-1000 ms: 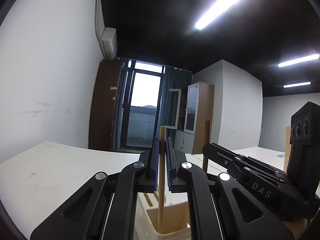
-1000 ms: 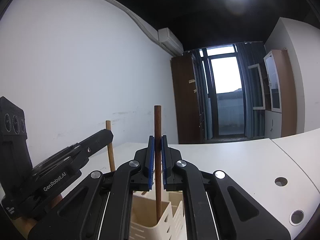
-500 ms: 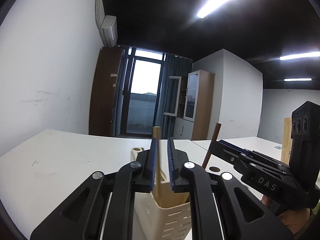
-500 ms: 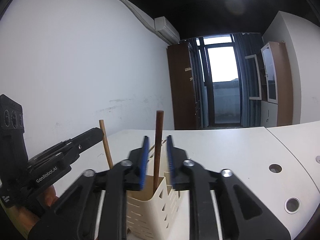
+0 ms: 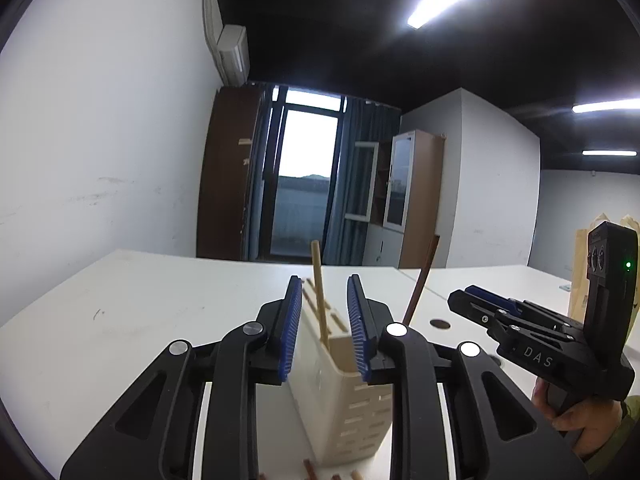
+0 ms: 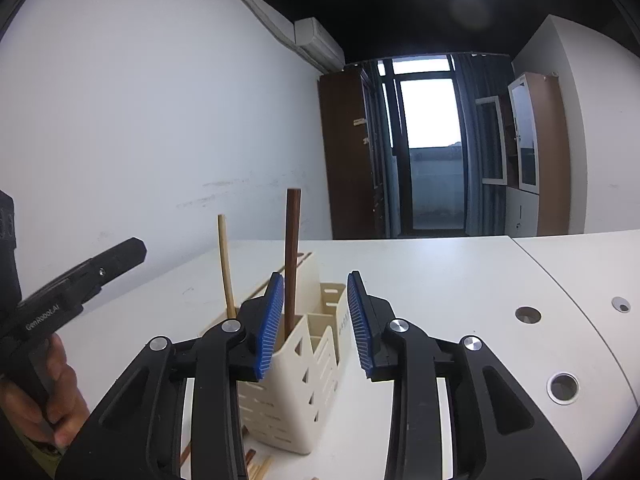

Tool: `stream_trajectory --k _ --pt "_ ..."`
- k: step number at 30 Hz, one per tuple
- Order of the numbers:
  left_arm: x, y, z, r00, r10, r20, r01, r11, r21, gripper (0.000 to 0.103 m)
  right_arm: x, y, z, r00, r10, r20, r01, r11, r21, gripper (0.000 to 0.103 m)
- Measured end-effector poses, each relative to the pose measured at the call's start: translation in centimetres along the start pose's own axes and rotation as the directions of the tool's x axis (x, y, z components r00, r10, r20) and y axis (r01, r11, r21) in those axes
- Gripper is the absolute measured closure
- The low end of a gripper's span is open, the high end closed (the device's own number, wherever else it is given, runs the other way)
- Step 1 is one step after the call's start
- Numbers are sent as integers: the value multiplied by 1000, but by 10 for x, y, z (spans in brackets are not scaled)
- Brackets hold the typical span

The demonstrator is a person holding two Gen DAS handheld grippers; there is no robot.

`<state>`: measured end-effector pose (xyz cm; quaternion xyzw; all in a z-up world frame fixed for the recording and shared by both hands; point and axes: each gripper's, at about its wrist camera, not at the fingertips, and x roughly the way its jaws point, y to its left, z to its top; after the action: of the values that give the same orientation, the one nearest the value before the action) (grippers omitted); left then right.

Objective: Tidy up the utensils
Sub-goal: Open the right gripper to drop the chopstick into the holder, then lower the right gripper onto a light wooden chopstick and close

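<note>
A cream slotted utensil holder (image 5: 340,396) stands on the white table (image 5: 140,312); it also shows in the right wrist view (image 6: 304,364). A light wooden chopstick (image 5: 319,284) stands in it, also seen in the right wrist view (image 6: 225,264). A dark brown chopstick (image 6: 291,256) stands in another compartment, leaning in the left wrist view (image 5: 420,292). My left gripper (image 5: 322,328) is open and empty, just behind the holder. My right gripper (image 6: 314,324) is open and empty, straddling the holder's top.
Several loose chopsticks lie on the table at the holder's base (image 6: 256,464). Round cable holes (image 6: 528,315) dot the table to the right. A brown paper bag (image 5: 584,272) stands at the far right. A wall (image 6: 140,140) is behind the table.
Both grippers have opened and let go of their chopsticks, which now stand in the holder. Both grippers have pulled back and lowered a little.
</note>
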<state>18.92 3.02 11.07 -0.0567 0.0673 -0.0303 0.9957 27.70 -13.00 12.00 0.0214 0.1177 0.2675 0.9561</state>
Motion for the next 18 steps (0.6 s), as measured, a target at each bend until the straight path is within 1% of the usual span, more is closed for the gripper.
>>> stream_trajectory --k 2,5,6,8,10,11,14,16,18 --pt "-2 0 -3 999 20 -35 -20 1000 10 77 -2 3 -3 999 -22 -25 21 1000 -12 63" --pt "-6 1 -6 996 44 -83 -44 999 11 76 -5 8 -9 998 -18 -59 17 1000 -17 60" --pt "-8 2 -8 994 49 -95 -49 999 8 74 -7 11 -11 997 -22 -71 20 1000 -24 59" --pt "-10 3 -11 989 70 -133 -70 998 4 72 -12 17 -16 995 -34 -90 31 999 -40 56" --pt "-11 5 -14 982 74 -172 -75 997 -2 72 -18 21 -23 993 -50 -107 45 998 -52 54" --pt "-11 5 -16 978 74 -196 -76 997 -3 72 -21 21 -26 992 -47 -120 42 998 -49 53" --pt "-12 0 -19 961 104 -257 -103 995 17 72 -24 25 -32 986 -52 -160 44 998 -51 51" --pt "-16 -1 -19 948 114 -297 -115 993 15 70 -25 28 -37 979 -67 -194 57 997 -57 48" --pt "-18 -1 -22 935 132 -330 -131 991 24 67 -26 30 -42 970 -68 -233 55 996 -64 47"
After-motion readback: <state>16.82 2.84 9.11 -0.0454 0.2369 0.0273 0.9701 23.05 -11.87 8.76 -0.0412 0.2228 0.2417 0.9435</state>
